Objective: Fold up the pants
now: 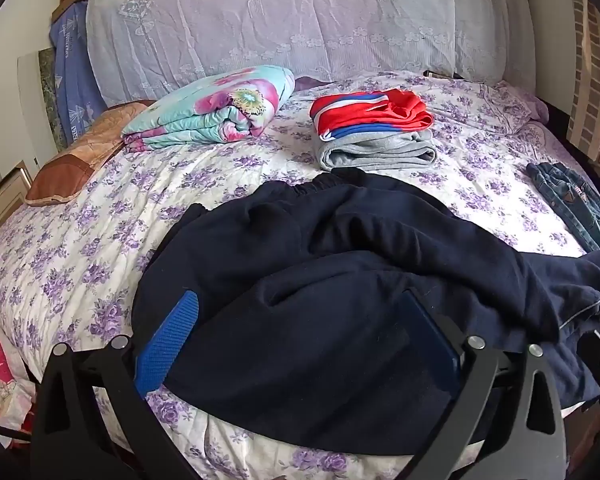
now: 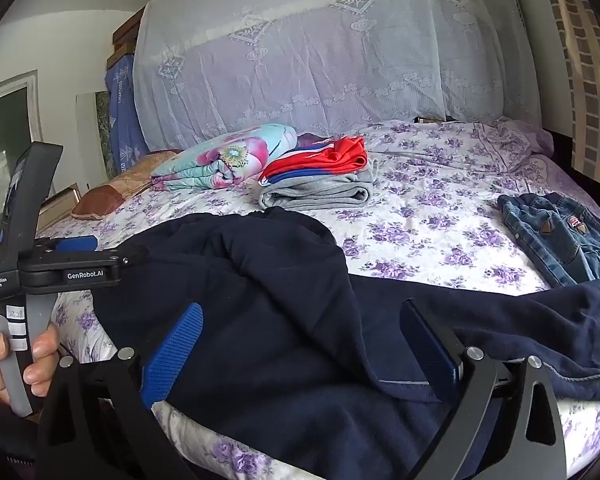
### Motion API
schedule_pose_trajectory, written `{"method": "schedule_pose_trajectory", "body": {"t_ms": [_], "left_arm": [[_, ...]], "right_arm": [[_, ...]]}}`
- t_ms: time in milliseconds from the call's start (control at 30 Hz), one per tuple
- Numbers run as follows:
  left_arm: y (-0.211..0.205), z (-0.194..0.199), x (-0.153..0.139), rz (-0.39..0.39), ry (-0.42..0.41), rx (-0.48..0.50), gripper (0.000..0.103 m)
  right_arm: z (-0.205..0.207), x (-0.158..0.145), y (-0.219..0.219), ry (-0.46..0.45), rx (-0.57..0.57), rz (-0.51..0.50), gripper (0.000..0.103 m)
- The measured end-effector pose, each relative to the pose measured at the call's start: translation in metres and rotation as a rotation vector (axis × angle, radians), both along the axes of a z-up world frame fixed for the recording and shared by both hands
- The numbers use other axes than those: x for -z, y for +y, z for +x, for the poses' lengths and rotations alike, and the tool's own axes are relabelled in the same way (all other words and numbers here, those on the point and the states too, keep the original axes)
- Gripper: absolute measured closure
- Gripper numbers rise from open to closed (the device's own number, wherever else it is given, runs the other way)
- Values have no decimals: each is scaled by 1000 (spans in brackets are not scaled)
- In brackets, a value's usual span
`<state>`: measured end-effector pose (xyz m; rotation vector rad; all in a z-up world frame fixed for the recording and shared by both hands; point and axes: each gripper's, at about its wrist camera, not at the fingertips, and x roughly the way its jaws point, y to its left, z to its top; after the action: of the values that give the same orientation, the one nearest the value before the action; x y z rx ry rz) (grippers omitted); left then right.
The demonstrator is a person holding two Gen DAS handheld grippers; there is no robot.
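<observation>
Left gripper (image 1: 300,328) spread wide, blue pads either side of a rumpled fold of the navy pants (image 1: 340,248), gripping nothing. Right gripper (image 2: 304,344) likewise parted, fingers (image 2: 172,354) straddling the same dark cloth near the bed's edge, nothing clamped.

Pants heaped directly under and ahead of both grippers, elastic waistband at the far side, one leg trailing off to the right.

Just beyond the waistband, a folded stack: grey garment (image 1: 376,152) below, red-and-blue garment (image 1: 370,114) on top. Farther left of that, a folded floral quilt (image 1: 212,108), then a brown pillow (image 1: 80,160) at the mattress edge. Off to the right, small denim jeans (image 2: 560,236), lying flat, touching the navy leg. All on the purple-flowered bedsheet (image 1: 100,240); lace curtain (image 1: 292,20) behind.

Seen from the right wrist: left hand (image 2: 24,360) wrapped around the grey handle, held upright, left gripper pointing over the pants.
</observation>
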<state>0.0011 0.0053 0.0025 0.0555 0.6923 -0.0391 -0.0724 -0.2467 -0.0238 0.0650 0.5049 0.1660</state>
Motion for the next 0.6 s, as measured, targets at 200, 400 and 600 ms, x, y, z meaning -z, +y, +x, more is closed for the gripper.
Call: {"method": "schedule_pose_trajectory", "body": {"t_ms": [200,400,600], "left_arm": [[-6,10,-5,-31,48,12,5],[-1,10,0,-25,47,7,5],[2,12,1,-20,53,-1,5]], "right_arm": [[-4,4,2,3,10,7,4],[-3,2,-4,9,9,18,4],[-2,2,-4,9,3,16,4]]}}
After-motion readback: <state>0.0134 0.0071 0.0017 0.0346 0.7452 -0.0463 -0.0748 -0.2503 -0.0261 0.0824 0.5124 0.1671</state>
